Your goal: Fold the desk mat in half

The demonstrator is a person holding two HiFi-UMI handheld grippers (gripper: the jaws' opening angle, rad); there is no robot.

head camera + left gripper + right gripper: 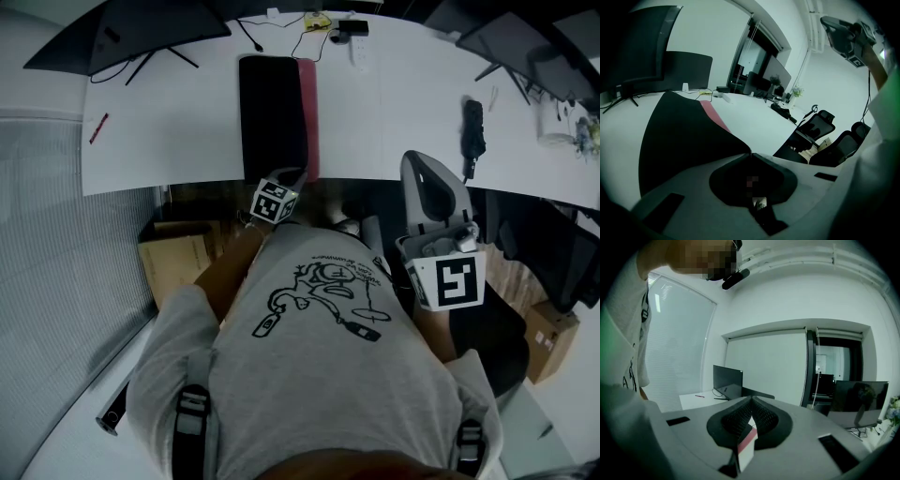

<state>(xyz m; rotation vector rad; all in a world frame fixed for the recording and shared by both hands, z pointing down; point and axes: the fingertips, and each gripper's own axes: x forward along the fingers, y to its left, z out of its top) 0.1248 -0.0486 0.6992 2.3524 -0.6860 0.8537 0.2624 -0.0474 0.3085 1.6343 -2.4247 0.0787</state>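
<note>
The desk mat (272,112) lies folded on the white desk (187,141), black side up, with a pink strip (308,112) showing along its right edge. My left gripper (298,176) is at the mat's near edge, by the desk's front edge, and its jaws are shut. In the left gripper view the mat (679,136) stretches away just beyond the closed tips of the left gripper (750,153); nothing shows between them. My right gripper (414,157) is held up off the desk at the person's right, also shut. The right gripper (751,399) points level into the room.
Monitors stand at the back left (141,33) and back right (525,42). Cables and a power strip (354,33) lie behind the mat, a red pen (98,128) at the left, a black device (473,127) at the right. A cardboard box (178,262) and a chair (506,328) are under the desk edge.
</note>
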